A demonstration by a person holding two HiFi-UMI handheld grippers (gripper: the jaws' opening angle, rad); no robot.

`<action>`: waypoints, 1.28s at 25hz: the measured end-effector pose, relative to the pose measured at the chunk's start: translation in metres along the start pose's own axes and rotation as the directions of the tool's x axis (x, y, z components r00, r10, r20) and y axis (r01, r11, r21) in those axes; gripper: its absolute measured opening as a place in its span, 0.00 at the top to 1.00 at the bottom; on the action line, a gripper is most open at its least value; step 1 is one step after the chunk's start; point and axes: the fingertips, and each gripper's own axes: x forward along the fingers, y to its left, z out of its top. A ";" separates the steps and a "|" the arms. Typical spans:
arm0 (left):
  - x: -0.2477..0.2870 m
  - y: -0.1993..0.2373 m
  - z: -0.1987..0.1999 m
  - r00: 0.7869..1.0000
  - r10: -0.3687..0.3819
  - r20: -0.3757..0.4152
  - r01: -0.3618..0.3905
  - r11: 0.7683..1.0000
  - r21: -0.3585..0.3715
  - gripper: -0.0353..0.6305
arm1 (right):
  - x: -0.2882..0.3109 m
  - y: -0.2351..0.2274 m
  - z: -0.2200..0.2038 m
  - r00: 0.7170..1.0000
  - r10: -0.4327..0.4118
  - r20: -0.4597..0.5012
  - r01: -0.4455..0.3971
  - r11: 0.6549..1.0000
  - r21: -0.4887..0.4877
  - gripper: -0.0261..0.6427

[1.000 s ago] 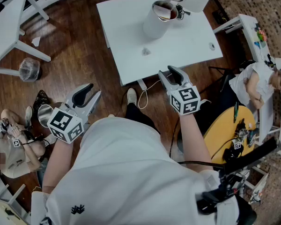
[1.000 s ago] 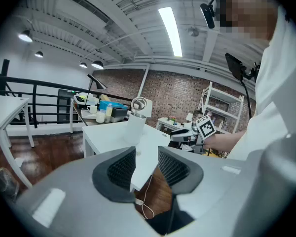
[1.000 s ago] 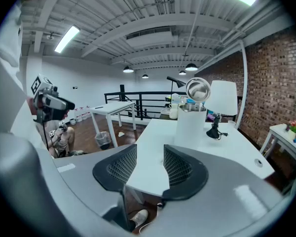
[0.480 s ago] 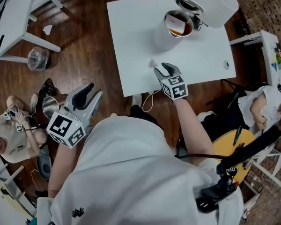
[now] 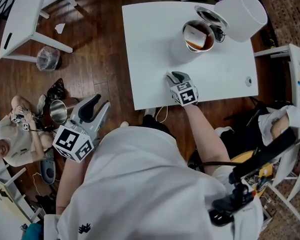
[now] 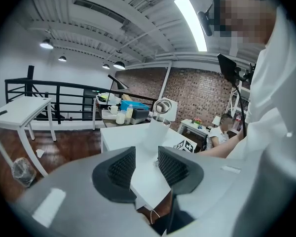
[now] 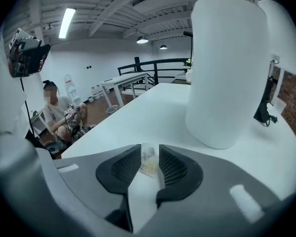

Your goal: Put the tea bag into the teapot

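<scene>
Right gripper [image 7: 150,156] jaws pinch tea bag [image 7: 148,163] near table [image 7: 133,115] edge, teapot [image 7: 227,73] apart.

White table [image 5: 150,44] on wooden floor [image 5: 95,59], bearing a white teapot [image 5: 180,46], a lamp [image 5: 241,10] and a small tea bag [image 7: 148,160]

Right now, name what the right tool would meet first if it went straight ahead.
The tea bag: it sits between the right tool's jaws on the table. Past it the line looks like bare tabletop, the teapot standing off to the right, though depth is unclear.
</scene>
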 end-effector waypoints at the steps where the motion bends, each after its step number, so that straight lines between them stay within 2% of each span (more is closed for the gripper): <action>1: 0.000 0.000 0.001 1.000 0.003 0.001 -0.003 1.000 -0.001 0.76 | 0.001 0.000 -0.001 1.000 0.003 -0.005 -0.003 1.000 -0.004 0.81; 5: 0.002 -0.001 0.004 1.000 0.003 0.009 -0.003 1.000 0.004 0.76 | -0.001 0.000 -0.004 1.000 -0.014 -0.015 0.014 1.000 -0.028 0.93; 7: 0.004 -0.002 0.006 1.000 0.000 0.012 0.000 1.000 0.006 0.76 | -0.004 0.000 -0.002 1.000 -0.019 -0.006 0.019 0.999 -0.027 0.96; 18: 0.015 -0.015 0.010 0.998 -0.063 0.022 0.062 0.998 0.031 0.76 | -0.053 0.005 0.026 0.998 -0.030 0.062 0.032 0.999 -0.023 0.96; 25: 0.017 -0.023 0.007 0.995 -0.091 0.031 0.090 0.995 0.045 0.76 | -0.106 0.014 0.069 0.991 -0.007 0.135 0.013 0.999 -0.044 0.96; 32: 0.015 -0.022 0.006 0.994 -0.102 0.046 0.101 0.994 0.037 0.76 | -0.167 0.005 0.129 0.975 -0.016 0.220 0.036 0.996 -0.087 0.96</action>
